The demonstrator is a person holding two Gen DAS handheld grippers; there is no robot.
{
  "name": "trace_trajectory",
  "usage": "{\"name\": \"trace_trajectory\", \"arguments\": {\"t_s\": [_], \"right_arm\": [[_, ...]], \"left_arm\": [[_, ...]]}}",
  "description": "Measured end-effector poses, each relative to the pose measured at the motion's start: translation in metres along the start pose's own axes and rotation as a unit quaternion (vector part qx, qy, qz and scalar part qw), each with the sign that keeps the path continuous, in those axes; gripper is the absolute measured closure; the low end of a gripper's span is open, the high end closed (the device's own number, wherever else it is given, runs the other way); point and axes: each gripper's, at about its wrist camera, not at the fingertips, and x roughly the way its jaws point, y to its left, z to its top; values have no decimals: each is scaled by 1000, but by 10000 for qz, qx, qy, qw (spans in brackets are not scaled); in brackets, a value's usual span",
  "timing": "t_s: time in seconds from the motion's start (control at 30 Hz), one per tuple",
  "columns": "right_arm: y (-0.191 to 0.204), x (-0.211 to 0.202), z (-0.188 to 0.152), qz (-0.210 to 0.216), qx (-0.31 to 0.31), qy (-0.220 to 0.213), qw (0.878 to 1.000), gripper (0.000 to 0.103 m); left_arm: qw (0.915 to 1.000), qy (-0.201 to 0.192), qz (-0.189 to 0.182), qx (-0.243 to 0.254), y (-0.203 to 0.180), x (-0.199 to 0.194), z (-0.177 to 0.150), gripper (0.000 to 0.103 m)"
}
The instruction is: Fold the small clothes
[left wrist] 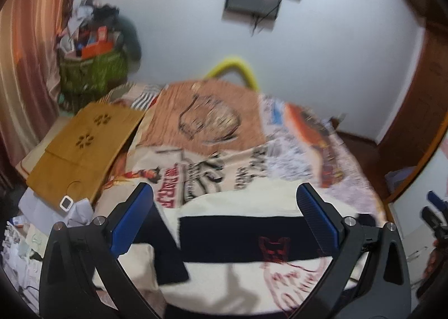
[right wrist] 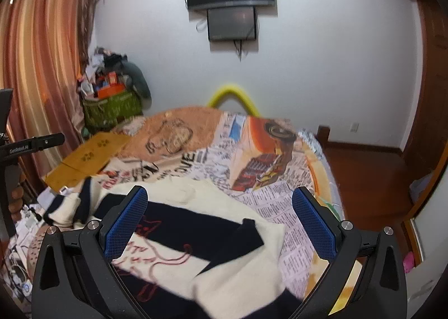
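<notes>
Sweater [right wrist: 224, 235], cream with a navy stripe slanting across the bed [right wrist: 280, 179], lies below both wide-open, empty claws: left [left wrist: 224, 223], right [right wrist: 221, 223].

Dim indoor light, motion blur, fisheye warping

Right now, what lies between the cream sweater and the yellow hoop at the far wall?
Only the printed bedspread between the cream sweater and the yellow hoop, clearest in the right wrist view.

Sweater [right wrist: 224, 237] on bed [right wrist: 282, 196], near edge; wooden tray [right wrist: 84, 159] behind-left; basket [right wrist: 112, 109] beyond tray.
</notes>
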Motion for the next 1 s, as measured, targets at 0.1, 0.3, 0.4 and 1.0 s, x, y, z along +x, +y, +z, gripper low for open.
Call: {"name": "trace_trajectory", "arguments": {"t_s": [0.1,0.3,0.4,1.0], "right_arm": [[-13,34,4,119,4,414,9991,0],[-30,95,2,324,-125,1270,9913,11],[-42,126,-3,460,-95,1690,9845,13],[-40,199,-42,1305,-243,2887,9482,90]], "left_arm": [[9989,350,224,211,8,40,5,0],[9894,1295,320,580,16,133,-9,0],[9810,1742,338,783,17,172,-22,10],[9628,2641,-275,501,20,233,-49,94]]}}
